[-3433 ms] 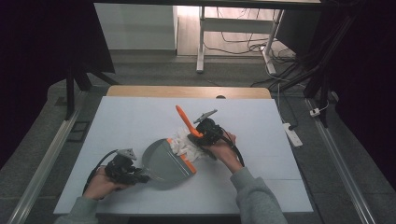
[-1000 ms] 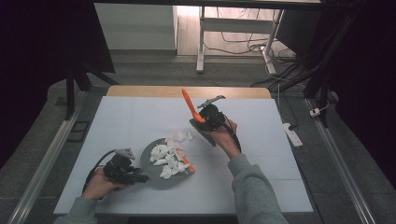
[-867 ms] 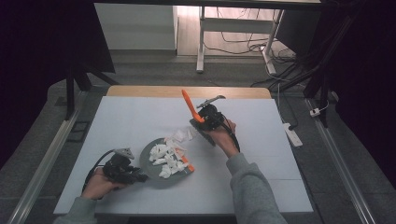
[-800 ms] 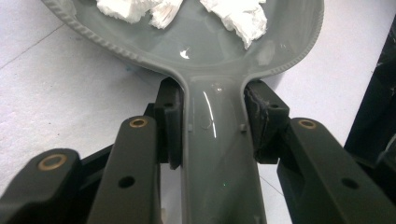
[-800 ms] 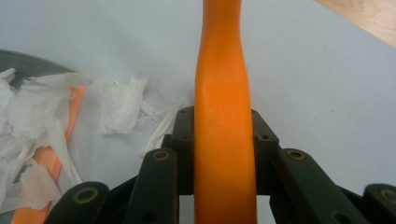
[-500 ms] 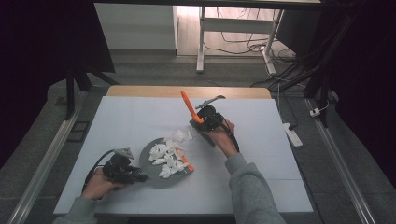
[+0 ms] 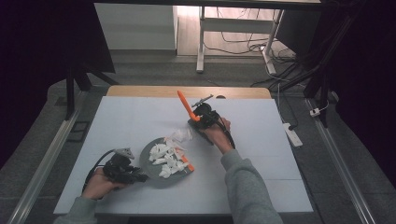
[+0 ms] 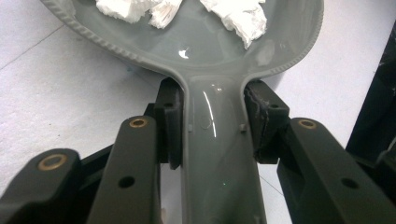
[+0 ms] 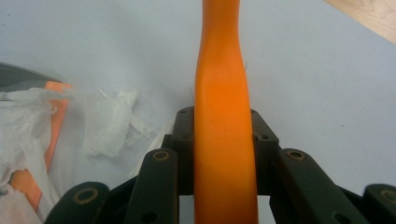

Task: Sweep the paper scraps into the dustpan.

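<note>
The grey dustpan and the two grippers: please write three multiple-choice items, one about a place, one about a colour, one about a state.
1. Where does most of the white paper scrap lie?
A. in the grey dustpan
B. on the floor
C. on the wooden strip at the table's far edge

2. What colour is the handle in the right gripper?
A. blue
B. orange
C. green

3. How does the left gripper stand?
A. open above the table
B. shut on the paper
C. shut on the dustpan's handle

Answers:
1 A, the white paper scrap is piled in the grey dustpan, with one bit beside it on the table.
2 B, the right gripper clamps an orange handle.
3 C, the left gripper has both jaws pressed against the dustpan's handle.
</note>
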Demonstrator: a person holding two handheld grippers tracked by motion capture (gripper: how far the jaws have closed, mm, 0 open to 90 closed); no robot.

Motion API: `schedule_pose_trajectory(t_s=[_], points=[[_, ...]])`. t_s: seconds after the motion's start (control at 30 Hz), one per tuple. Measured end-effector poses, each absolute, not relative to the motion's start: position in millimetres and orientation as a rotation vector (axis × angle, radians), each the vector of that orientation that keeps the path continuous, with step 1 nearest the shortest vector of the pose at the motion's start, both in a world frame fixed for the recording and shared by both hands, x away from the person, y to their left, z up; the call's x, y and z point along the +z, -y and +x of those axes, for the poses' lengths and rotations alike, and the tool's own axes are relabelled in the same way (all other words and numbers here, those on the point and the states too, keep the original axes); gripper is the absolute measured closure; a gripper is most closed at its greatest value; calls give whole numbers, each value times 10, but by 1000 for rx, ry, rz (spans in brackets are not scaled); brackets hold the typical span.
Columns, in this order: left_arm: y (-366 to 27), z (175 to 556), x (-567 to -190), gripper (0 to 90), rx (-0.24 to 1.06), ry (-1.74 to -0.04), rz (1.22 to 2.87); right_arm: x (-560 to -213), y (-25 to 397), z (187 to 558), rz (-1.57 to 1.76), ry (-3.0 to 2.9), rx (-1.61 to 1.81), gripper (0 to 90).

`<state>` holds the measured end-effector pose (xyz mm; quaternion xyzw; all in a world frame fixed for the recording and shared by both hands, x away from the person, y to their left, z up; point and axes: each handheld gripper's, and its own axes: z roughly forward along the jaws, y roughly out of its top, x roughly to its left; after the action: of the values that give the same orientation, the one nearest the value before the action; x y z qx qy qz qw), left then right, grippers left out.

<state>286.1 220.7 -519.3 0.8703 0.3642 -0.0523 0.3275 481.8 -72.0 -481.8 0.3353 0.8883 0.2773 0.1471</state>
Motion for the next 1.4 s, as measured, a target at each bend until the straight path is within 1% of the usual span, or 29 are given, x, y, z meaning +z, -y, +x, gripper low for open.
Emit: schedule_pose_trajectory(t_s=[0.3,0.67,1.0,1.4], points=[[-2202,2862,-5195,615,-135,-952,2280,-4850,509,4753,861,-2599,788,706],[-2195,2866,-5201,615,-135,-953,2282,-4849,300,4524,744,-2678,836,705],[-2186,2867,-5203,615,-130,-957,2281,-4846,231,4271,676,-2725,871,705],[-2181,2866,-5206,615,-127,-958,2284,-4839,183,4067,596,-2759,922,705]])
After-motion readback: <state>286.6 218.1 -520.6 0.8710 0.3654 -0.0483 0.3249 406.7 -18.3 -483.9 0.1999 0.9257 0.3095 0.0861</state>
